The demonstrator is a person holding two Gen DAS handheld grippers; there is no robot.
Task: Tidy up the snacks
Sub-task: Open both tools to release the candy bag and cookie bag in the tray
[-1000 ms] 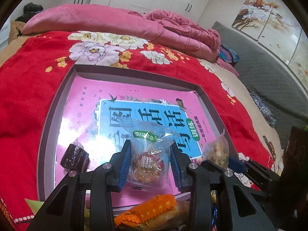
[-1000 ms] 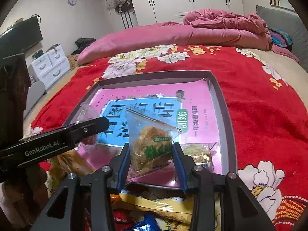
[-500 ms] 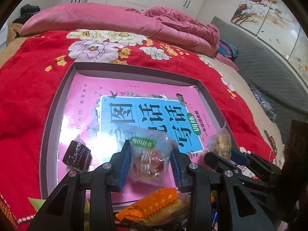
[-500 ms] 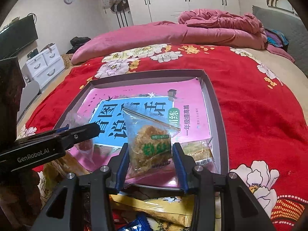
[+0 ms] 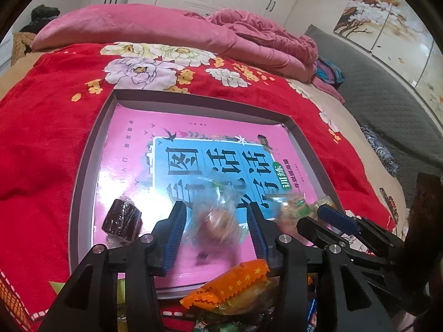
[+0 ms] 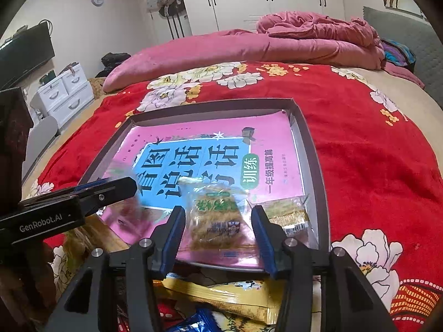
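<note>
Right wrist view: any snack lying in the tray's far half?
No, the tray's far half shows only the pink book.

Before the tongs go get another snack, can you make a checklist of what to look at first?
1. Left tongs let go: ok, jaws have just been opening; the blurred round snack sits loose between them.
2. Right tongs let go: ok, jaws have just been opening; the floss snack lies free.
3. Both snacks over the tray: ok.
4. Left snack settled: cannot tell, blurred.
5. Dark snack clear of the tongs: ok.
</note>
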